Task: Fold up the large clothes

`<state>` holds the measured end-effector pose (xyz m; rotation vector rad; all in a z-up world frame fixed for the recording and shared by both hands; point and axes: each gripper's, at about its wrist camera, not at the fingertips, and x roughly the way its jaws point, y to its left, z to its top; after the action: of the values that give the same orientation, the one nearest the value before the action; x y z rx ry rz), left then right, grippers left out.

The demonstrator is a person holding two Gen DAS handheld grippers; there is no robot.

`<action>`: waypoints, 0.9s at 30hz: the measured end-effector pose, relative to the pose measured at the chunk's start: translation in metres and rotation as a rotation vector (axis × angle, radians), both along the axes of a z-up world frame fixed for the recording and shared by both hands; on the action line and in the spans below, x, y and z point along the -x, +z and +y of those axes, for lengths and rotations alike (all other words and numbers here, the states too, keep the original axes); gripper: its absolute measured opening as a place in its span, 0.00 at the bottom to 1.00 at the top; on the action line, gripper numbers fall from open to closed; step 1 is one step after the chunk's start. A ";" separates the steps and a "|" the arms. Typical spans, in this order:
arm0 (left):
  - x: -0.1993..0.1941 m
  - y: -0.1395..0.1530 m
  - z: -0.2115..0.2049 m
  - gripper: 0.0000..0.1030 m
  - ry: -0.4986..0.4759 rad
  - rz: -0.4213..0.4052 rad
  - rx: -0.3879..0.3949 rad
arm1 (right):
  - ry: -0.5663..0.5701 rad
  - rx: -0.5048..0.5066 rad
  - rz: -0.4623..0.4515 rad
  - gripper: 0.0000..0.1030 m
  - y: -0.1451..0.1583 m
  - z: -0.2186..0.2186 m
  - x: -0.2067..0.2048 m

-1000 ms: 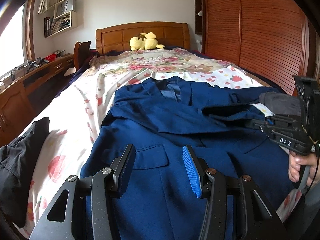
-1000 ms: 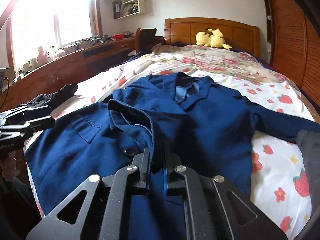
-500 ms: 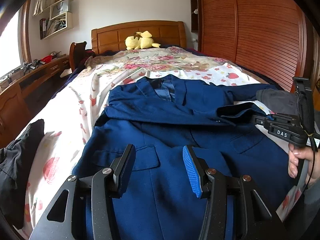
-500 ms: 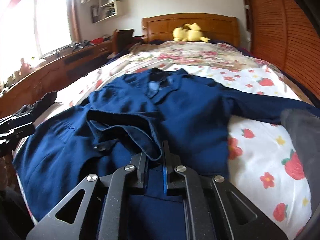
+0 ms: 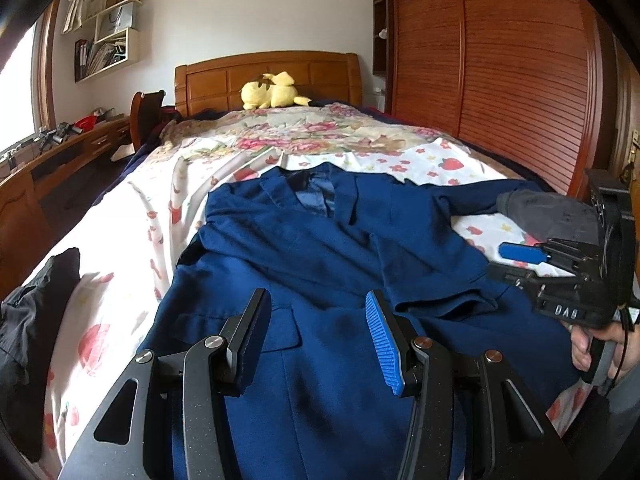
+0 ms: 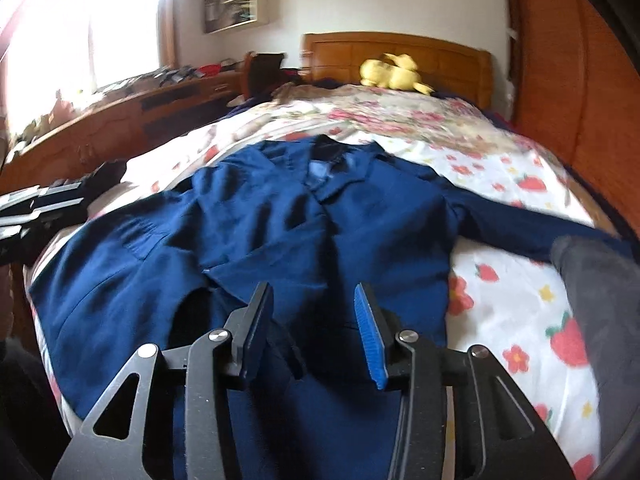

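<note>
Blue jacket (image 5: 320, 248) spread on floral bed (image 5: 132, 216). Left gripper (image 5: 318, 330) and right gripper (image 6: 314, 322), lettered "DAS", hover near, jaws apart, empty.

Right wrist view is motion-blurred: plush (image 6: 394, 74) and shelf (image 6: 236, 8) contents unreadable. Jacket (image 5: 320, 264) hem is hidden behind the left claw (image 5: 320, 334) and cut by the bottom edge. Its right sleeve end disappears under a grey cloth (image 5: 548, 212). Black garment (image 5: 32, 328) is cut by the left edge. Desk (image 5: 60, 144) clutter is too small to identify.
</note>
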<state>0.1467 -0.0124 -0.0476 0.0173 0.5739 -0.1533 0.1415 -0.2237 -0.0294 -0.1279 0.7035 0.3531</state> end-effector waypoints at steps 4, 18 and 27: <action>0.002 0.000 0.001 0.50 -0.004 -0.010 0.010 | 0.097 0.063 0.011 0.43 0.002 0.033 -0.007; 0.008 0.003 0.007 0.50 0.000 -0.026 0.033 | 0.211 0.160 0.245 0.43 -0.047 0.092 -0.056; 0.009 0.005 0.011 0.50 0.005 -0.034 0.046 | 0.185 0.166 0.270 0.03 -0.040 0.083 -0.061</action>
<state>0.1374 -0.0015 -0.0429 -0.0266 0.5367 -0.1612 0.2025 -0.1410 -0.0697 -0.3077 0.9910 0.4949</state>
